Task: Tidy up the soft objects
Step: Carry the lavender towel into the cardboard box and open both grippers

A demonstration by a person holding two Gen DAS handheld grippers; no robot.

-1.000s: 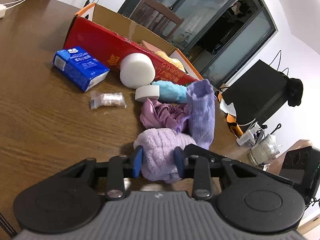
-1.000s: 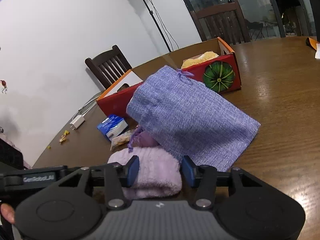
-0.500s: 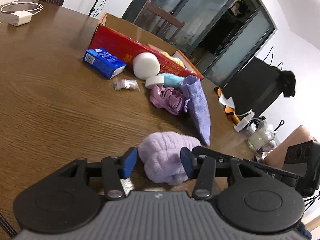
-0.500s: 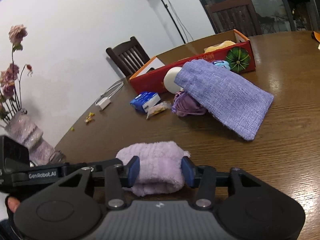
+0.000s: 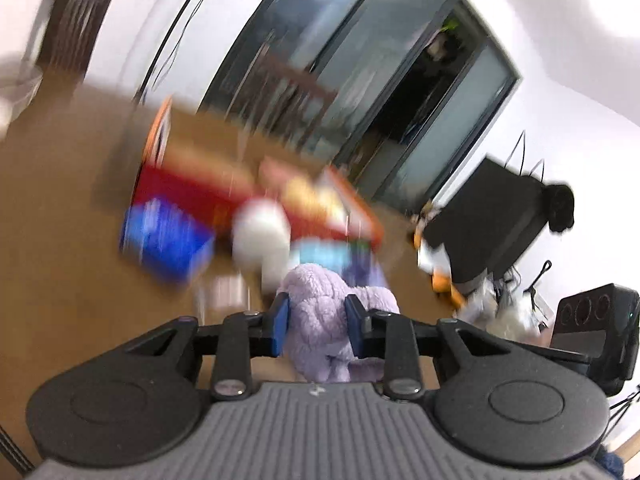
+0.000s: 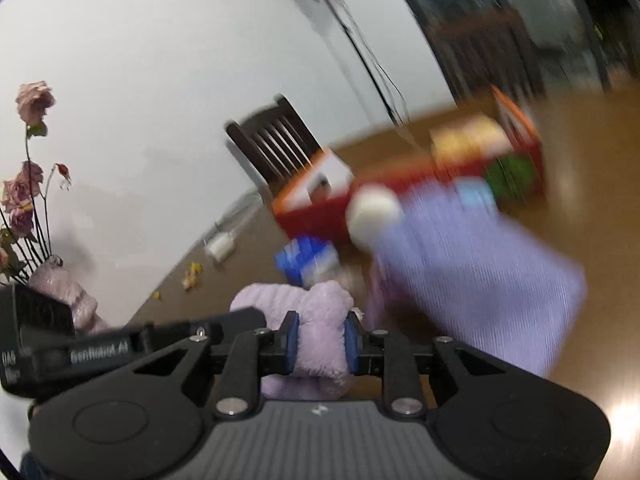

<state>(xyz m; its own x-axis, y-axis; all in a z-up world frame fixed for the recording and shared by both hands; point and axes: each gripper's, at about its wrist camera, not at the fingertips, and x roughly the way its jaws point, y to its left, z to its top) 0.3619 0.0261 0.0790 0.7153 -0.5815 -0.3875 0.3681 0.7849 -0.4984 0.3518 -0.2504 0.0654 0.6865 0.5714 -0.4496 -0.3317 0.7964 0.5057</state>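
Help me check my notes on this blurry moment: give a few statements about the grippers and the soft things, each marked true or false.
1. Both grippers pinch the same fluffy lilac towel. True: the left gripper and the right gripper each squeeze it; their fingers have just been closing.
2. The woven purple pouch lies inside the red cardboard box. False: it lies on the wooden table, in front of the box.
3. The white foam ball sits beside the box. True.
4. The left gripper holds the blue tissue pack. False: the pack lies on the table.
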